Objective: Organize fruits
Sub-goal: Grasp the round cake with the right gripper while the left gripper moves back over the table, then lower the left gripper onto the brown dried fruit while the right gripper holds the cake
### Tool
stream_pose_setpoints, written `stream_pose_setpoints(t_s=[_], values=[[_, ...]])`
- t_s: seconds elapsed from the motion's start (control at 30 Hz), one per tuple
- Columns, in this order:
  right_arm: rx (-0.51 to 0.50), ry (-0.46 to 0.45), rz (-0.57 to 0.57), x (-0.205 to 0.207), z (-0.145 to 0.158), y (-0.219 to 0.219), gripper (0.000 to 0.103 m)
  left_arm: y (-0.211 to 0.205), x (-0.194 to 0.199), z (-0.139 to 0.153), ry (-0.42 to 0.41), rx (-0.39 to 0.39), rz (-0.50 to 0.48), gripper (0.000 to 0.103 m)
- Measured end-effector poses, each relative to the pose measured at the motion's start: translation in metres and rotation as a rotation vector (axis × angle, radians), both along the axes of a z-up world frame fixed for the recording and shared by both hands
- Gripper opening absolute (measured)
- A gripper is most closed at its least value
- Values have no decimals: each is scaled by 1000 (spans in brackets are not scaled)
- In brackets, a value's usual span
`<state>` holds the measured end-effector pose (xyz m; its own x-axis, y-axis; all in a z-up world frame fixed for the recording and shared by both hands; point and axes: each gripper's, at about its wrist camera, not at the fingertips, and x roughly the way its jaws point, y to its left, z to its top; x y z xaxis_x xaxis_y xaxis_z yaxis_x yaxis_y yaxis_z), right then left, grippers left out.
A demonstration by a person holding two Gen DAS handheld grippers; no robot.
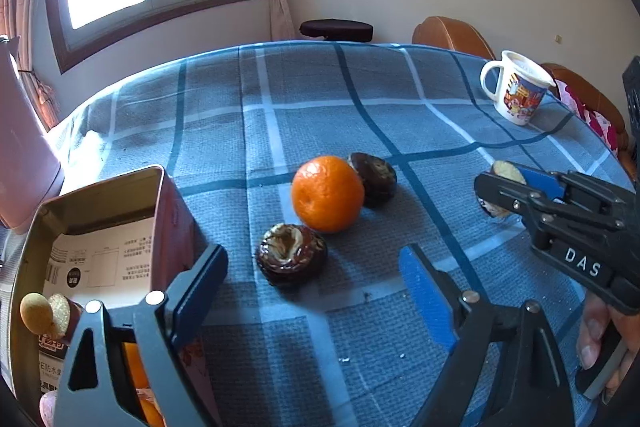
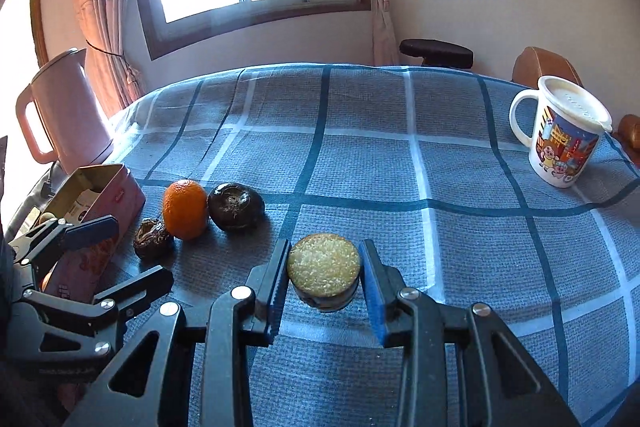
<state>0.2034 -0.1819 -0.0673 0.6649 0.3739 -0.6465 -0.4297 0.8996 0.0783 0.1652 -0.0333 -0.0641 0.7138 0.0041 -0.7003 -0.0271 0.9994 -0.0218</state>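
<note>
The right gripper [image 2: 324, 283] was closed on a cut chestnut [image 2: 323, 273], its fingers [image 2: 276, 283] pressing both sides just above the bench [image 2: 400, 167]. The left gripper [image 1: 312, 291] stood wide open and empty beside the tin [image 1: 100, 227]. An orange [image 1: 327, 193] lay between two dark chestnuts [image 1: 290, 259] near the tin.

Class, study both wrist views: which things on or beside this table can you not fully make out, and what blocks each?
- Tin box contents, left wrist view: the left gripper covers an orange piece; the edge crops the rest.
- Held fruit, left wrist view: mostly behind the right gripper.
- Kettle, left wrist view: cropped, washed out by window glare.
</note>
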Motion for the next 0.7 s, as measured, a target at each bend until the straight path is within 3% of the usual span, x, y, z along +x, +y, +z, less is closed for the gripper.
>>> stream_pose_setpoints(t_s=[0.1, 0.13, 0.5, 0.6, 0.7], values=[[-3, -3, 2, 0, 0, 2, 36, -3, 3, -2, 12, 19, -14, 82], [-4, -2, 2, 1, 0, 2, 36, -5, 4, -3, 19, 30, -18, 73], [-19, -22, 9, -3, 1, 4, 36, -1, 13, 0, 10, 88, 34, 71], [-18, -22, 10, -3, 2, 4, 36, -8, 3, 9, -64, 102, -6, 70], [-18, -25, 10, -3, 2, 4, 36, -14, 9, 4, -21, 92, -61, 63]])
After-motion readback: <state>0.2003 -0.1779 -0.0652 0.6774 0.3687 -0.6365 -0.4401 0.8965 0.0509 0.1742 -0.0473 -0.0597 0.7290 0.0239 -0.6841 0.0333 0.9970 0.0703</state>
